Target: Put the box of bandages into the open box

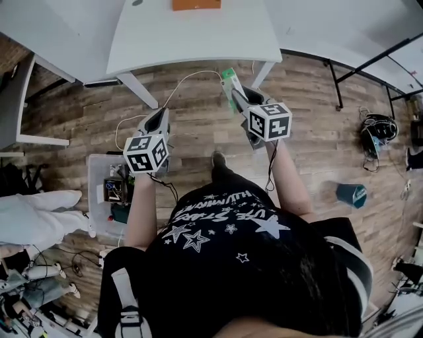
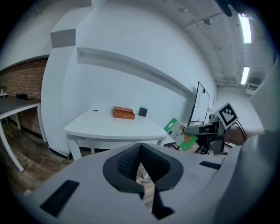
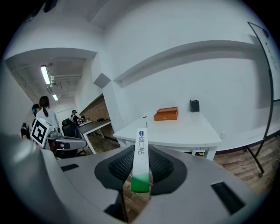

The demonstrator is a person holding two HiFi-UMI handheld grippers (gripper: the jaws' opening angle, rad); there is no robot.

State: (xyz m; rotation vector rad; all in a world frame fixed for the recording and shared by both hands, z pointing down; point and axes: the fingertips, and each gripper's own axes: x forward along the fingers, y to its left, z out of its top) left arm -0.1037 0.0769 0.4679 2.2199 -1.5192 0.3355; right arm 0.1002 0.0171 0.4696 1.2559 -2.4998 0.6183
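Observation:
My right gripper [image 1: 236,96] is shut on the box of bandages [image 1: 228,80], a flat white and green box held edge-on between the jaws [image 3: 140,162]. It hovers over the floor just short of the white table [image 1: 198,36]. From the left gripper view the box of bandages [image 2: 177,131] sticks out of the right gripper [image 2: 199,130]. An orange box [image 1: 196,4] lies near the table's far edge; its lid state is unclear. My left gripper [image 1: 160,116] is shut with nothing in it, left of the right one and apart from the table.
A small black object [image 3: 194,106] stands next to the orange box [image 3: 166,114]. A clear plastic bin [image 1: 99,173] with odds and ends sits on the wooden floor at my left. A teal object [image 1: 350,195], cables and a black frame [image 1: 370,63] are at my right.

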